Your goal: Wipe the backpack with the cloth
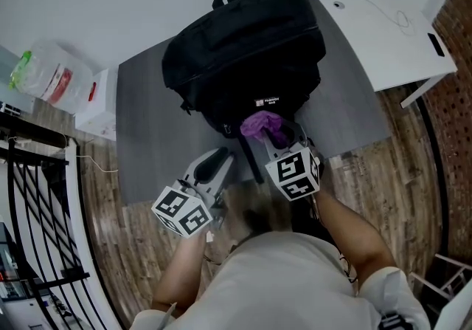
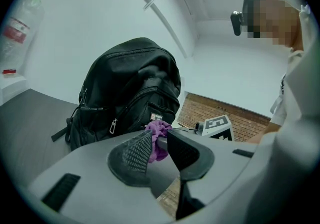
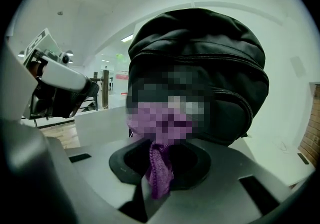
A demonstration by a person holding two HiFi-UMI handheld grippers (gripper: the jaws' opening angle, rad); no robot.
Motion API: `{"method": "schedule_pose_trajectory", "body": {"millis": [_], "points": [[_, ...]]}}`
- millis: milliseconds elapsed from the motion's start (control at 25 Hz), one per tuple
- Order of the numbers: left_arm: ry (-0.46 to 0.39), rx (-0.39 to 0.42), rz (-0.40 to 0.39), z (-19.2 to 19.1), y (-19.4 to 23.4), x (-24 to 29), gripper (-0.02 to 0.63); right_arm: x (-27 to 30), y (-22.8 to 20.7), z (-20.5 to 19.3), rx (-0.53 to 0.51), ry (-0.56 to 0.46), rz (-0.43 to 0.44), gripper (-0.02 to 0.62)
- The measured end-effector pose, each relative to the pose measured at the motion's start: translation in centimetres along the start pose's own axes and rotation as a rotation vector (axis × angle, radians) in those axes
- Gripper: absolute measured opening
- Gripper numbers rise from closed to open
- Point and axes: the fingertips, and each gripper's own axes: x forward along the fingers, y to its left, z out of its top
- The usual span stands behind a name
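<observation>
Head view: a black fabric backpack [image 1: 243,55] lies in the middle of the grey bench [image 1: 144,100], its handle toward the far edge. The right gripper [image 1: 277,136] holds a purple knitted cloth [image 1: 262,125] against the backpack's near side. The left gripper [image 1: 216,164] hovers over the bench's near edge.

Left gripper view: its 2 jaws stand apart with nothing between them.

Right gripper view: the 2 jaws are clamped on the cloth, which touches the backpack.

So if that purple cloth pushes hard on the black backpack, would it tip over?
Probably not: the backpack looks broad and bulky on the table. Its soft fabric would likely dent first. It might slide, since the left hand-held gripper is open and not holding it.
</observation>
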Motion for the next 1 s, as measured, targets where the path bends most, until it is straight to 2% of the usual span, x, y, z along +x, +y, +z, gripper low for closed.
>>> {"method": "schedule_pose_trajectory", "body": {"millis": [360, 640, 1000], "points": [[0.014, 0.003, 0.002, -0.4, -0.9, 1.5, 0.075, -1.5, -2.5, -1.4, 0.071, 0.001, -0.003, 0.083], [0.013, 0.000, 0.026, -0.5, -1.7, 2.1, 0.075, -2.6, -2.9, -1.9, 0.132, -0.011, 0.038, 0.083], [-0.012, -0.016, 0.086, -1.4, -3.2, 2.8, 0.075, -3.5, -3.9, -2.4, 0.136, -0.030, 0.111, 0.083]]}}
